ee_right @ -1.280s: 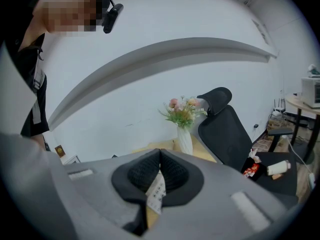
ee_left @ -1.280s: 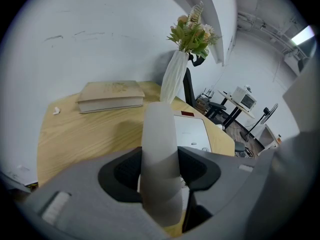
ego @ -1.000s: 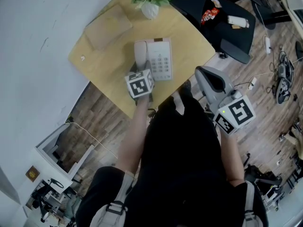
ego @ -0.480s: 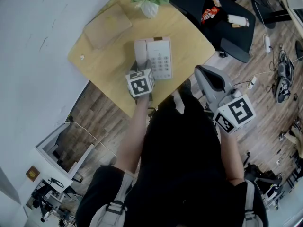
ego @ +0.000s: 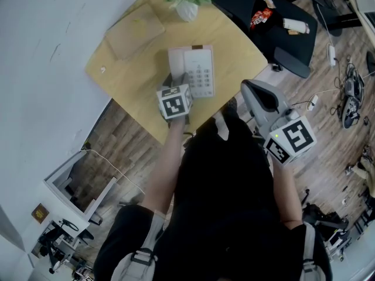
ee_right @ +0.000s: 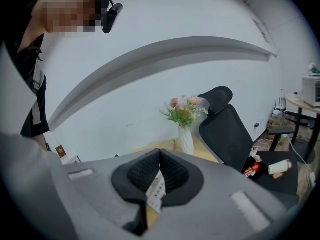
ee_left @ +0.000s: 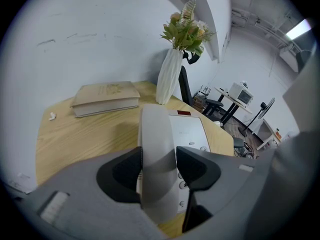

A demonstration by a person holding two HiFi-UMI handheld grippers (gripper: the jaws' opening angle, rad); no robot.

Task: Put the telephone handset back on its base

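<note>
The white telephone handset [ee_left: 157,149] lies lengthwise between my left gripper's [ee_left: 159,171] black pads, which are shut on it. It rests along the left side of the white base [ee_left: 189,131], whose keypad shows to the right. From the head view the handset [ego: 177,63] lines up with the base [ego: 199,72] on the wooden table [ego: 135,84], with my left gripper [ego: 176,82] at its near end. My right gripper [ego: 258,98] hangs off the table's right edge, over the floor. Its pads [ee_right: 160,160] are pressed together and hold nothing.
A white vase of flowers [ego: 186,7] stands at the table's far corner, and a tan book [ego: 133,33] lies at its far left. A small white scrap [ego: 103,71] sits near the left edge. A black office chair [ego: 275,22] stands beyond the table on the right.
The handset has shifted slightly right and settled in line with the base, still in my left gripper. My right gripper has stayed where it was.
</note>
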